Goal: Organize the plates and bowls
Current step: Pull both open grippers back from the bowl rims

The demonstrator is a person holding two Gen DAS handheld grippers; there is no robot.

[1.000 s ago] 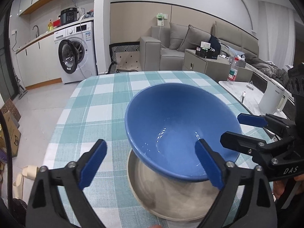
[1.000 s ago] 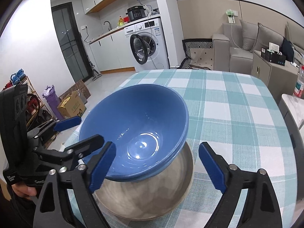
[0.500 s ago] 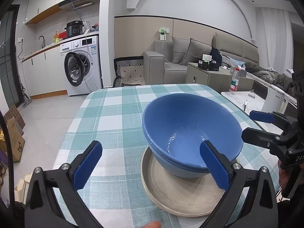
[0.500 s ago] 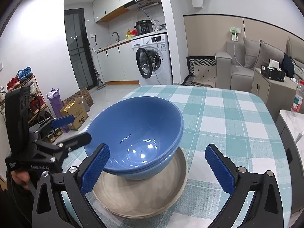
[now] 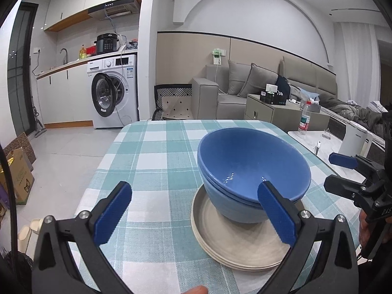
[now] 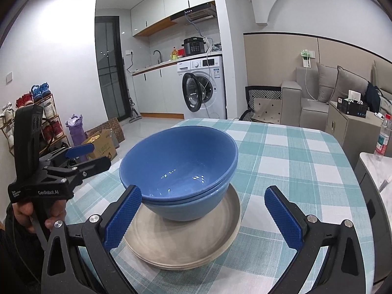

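Observation:
Two blue bowls (image 5: pixel 252 169) (image 6: pixel 178 166) sit nested on a stack of beige plates (image 5: pixel 235 242) (image 6: pixel 181 242) on the checked tablecloth (image 5: pixel 152 161). My left gripper (image 5: pixel 193 214) stands open just short of the stack, its right pad in front of the bowls' near side, gripping nothing. My right gripper (image 6: pixel 203 215) is open wide in front of the plates, its left pad close to the bowls' rim without pressing on it. Each view also shows the other gripper beside the stack: the right gripper (image 5: pixel 334 174) and the left gripper (image 6: pixel 94 155), both open.
The table's right edge lies close to the stack. Beyond it stands a marble side table with a white kettle (image 5: pixel 354 142) and a water bottle (image 5: pixel 304 118). A washing machine (image 5: pixel 114 93), sofa and cardboard boxes (image 6: pixel 103 144) are across the floor.
Both grippers have drawn back from the bowls and tipped up toward the room. The upper blue bowl, tilted before, now sits level in the lower one. The right jaws spread slightly wider.

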